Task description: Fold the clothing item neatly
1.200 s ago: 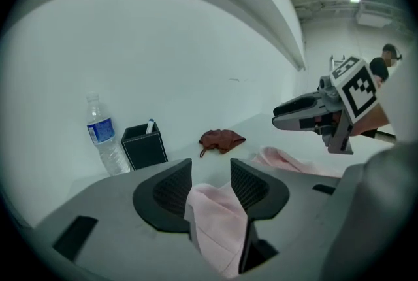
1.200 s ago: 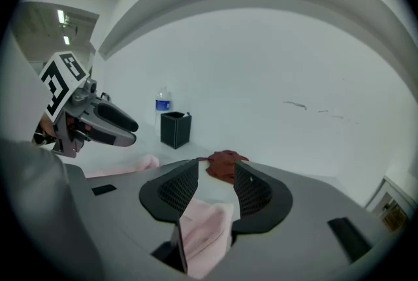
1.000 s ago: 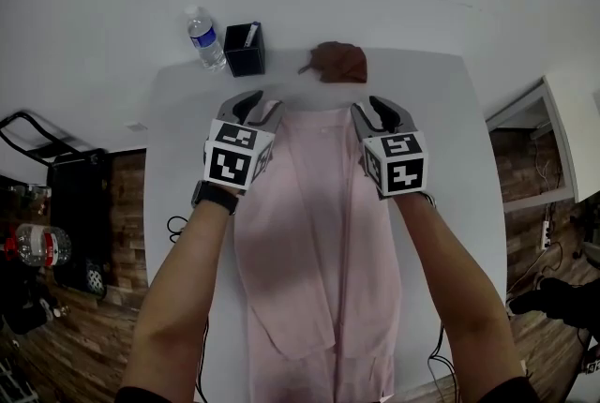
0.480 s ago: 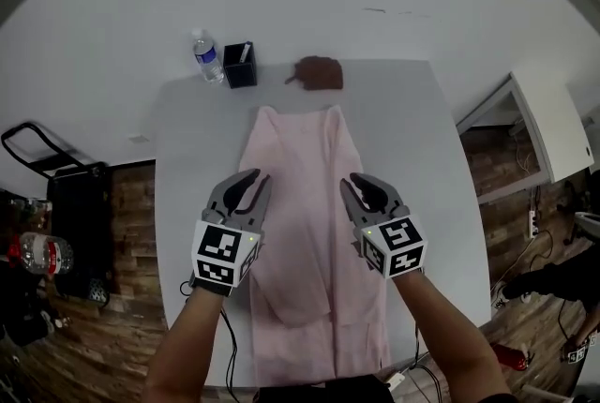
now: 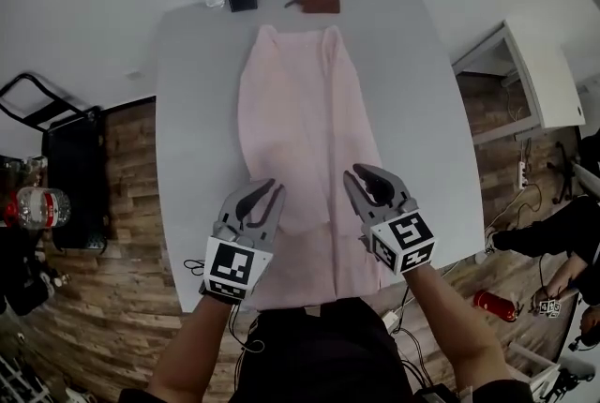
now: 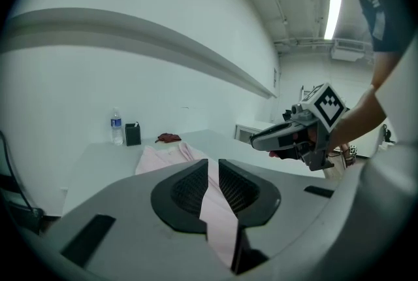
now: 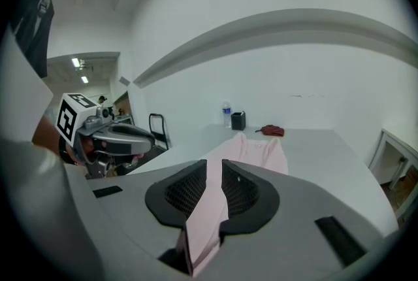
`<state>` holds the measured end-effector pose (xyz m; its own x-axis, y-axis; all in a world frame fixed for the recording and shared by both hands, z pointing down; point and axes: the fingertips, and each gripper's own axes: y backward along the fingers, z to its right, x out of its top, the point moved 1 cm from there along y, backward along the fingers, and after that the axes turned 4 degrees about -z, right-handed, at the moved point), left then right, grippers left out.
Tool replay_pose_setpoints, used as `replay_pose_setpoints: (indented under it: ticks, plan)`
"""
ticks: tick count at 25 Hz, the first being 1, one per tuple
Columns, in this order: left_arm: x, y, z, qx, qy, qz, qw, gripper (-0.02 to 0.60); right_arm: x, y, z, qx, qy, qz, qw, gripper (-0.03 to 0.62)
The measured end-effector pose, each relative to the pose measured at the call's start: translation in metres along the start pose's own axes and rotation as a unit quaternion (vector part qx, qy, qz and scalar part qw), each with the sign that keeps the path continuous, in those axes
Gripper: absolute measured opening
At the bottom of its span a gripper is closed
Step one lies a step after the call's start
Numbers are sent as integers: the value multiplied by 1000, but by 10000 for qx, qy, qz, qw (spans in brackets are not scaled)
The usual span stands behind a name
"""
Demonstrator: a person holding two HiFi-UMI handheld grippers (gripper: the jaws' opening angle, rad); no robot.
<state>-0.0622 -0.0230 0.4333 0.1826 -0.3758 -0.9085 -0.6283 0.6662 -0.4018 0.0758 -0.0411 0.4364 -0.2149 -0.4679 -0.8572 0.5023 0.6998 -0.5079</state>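
Gripping the near end of the pink garment [image 5: 291, 92], the left gripper [image 5: 266, 193] and right gripper [image 5: 361, 178] had just clamped onto its fabric, the rest lying lengthwise on the white table [image 5: 197, 111].

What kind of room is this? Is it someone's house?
Probably a lab or workshop, not a house. The walls are bare white, a strip light hangs overhead, and a black trolley and loose cables sit on the wooden floor beside the grey table holding the pink garment.
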Motion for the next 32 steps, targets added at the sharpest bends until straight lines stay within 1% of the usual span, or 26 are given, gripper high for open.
replay_pose_setpoints:
  ticks: [2,4,6,7,8,9,10,11,13,14,15,17,18,19,20,22,24,26,28,29,30,32]
  plan:
    - [-17,9,19,-25,85,-115,9999,54,-19,10,-15,70,16,-194,9998,77]
    - [-36,19,34,27,196,-223,9996,54,-43,15,-32,190,238,-439,9986,77]
    - [-56,29,43,192,325,-339,9987,54,-76,16,-56,429,794,-759,9930,77]
    - [-68,35,46,297,383,-416,9980,54,-94,14,-69,585,1174,-933,9870,77]
    - [-80,41,48,402,430,-516,9969,54,-113,9,-82,745,1604,-1094,9781,77]
    - [-94,47,50,501,474,-638,9956,52,-131,2,-93,895,2085,-1231,9661,78]
    - [-108,53,53,591,531,-771,9939,51,-146,-6,-103,1031,2600,-1336,9507,78]
    - [-122,60,57,668,605,-898,9919,49,-159,-17,-111,1145,3108,-1409,9330,93]
    - [-148,72,69,754,765,-1070,9884,46,-179,-38,-121,1265,3944,-1464,8983,157]
    - [-157,77,78,747,834,-1111,9875,42,-184,-48,-124,1273,4239,-1456,8848,169]
    - [-166,80,88,698,904,-1138,9869,40,-188,-58,-125,1263,4462,-1454,8740,169]
    - [-184,82,110,555,1064,-1190,9856,35,-194,-75,-124,1190,4799,-1528,8557,169]
    - [-194,83,119,525,1162,-1225,9842,35,-194,-81,-122,1131,4910,-1565,8495,153]
    - [-204,85,125,536,1276,-1266,9822,34,-192,-85,-121,1087,4950,-1569,8477,57]
    - [-212,89,129,573,1384,-1302,9801,34,-186,-86,-124,1082,4915,-1552,8501,27]
    - [-224,99,130,648,1504,-1316,9777,34,-170,-82,-140,1158,4743,-1509,8596,21]
    - [-230,108,127,681,1538,-1297,9772,34,-159,-76,-164,1278,4576,-1544,8663,21]
    - [-232,115,123,695,1542,-1301,9770,34,-162,-73,-187,1428,4396,-1707,8702,21]
    - [-233,119,119,703,1530,-1309,9770,32,-175,-75,-204,1544,4205,-1890,8738,21]
    - [-233,120,118,700,1517,-1312,9772,32,-181,-77,-208,1539,4135,-1967,8756,21]
    - [-233,120,116,689,1496,-1314,9775,32,-187,-80,-209,1456,4133,-2044,8753,21]
    - [-232,118,113,638,1452,-1308,9786,32,-199,-88,-199,1213,4299,-2228,8665,23]
